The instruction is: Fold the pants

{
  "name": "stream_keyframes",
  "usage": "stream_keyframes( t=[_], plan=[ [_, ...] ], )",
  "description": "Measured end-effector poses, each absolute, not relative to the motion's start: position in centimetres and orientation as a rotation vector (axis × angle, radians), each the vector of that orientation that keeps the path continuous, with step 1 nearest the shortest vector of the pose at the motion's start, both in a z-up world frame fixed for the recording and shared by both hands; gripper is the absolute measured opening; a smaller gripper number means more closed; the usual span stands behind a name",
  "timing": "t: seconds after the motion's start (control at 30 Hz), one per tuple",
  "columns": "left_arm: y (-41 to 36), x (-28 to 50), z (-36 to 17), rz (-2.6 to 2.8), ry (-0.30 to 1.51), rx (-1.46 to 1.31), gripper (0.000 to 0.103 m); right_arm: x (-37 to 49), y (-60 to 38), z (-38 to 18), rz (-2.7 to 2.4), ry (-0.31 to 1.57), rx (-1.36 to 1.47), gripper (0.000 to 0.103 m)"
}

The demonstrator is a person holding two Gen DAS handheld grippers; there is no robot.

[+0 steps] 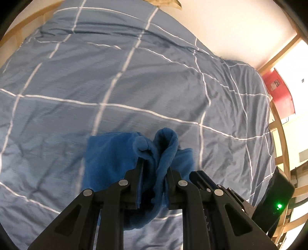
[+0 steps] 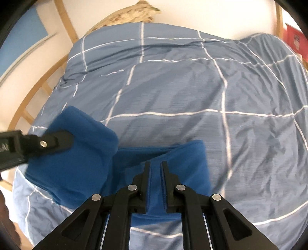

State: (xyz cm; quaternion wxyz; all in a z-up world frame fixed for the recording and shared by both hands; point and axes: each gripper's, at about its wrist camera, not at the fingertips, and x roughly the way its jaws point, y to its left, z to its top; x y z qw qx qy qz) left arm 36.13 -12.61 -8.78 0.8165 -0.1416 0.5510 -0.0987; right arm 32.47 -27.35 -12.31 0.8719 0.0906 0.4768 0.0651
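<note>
The blue fleece pants (image 2: 80,163) lie on a bed with a blue checked duvet (image 2: 173,86). In the left wrist view my left gripper (image 1: 155,163) is shut on a bunched fold of the pants (image 1: 163,146) and holds it lifted above the duvet. In the right wrist view the left gripper (image 2: 65,141) comes in from the left, clamped on the raised part of the pants. My right gripper (image 2: 155,164) is low over the flat part of the pants (image 2: 190,163); its jaws stand a narrow gap apart, and I cannot tell whether fabric is pinched.
A wooden bed frame (image 2: 25,109) curves round the left and far side, with a pillow (image 2: 132,13) at the head. A red box (image 1: 279,90) and a dark device with a green light (image 1: 277,202) are at the right. White wall behind.
</note>
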Motion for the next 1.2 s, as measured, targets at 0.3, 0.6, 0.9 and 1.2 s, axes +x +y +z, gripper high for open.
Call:
stream_keyframes(
  t=[0.3,0.6,0.9,1.2],
  plan=[
    [-20.1,36.4,-12.8,-0.184,1.179,-0.247,0.018,34.0,-34.0,-14.2,0.155,1.012,0.178,0.010],
    [-21.6,35.5,-13.1,-0.325,1.178,-0.244,0.031,35.0,-37.3,-16.1,0.130,1.042,0.154,0.010],
    [-18.3,29.2,-9.3,-0.360,1.103,0.010,0.050,34.1,-36.8,-14.6,0.116,1.007,0.233,0.015],
    [-14.8,26.1,-16.2,-0.270,1.166,0.291,0.050,36.2,-32.8,-14.5,0.267,1.004,0.196,0.034]
  ],
)
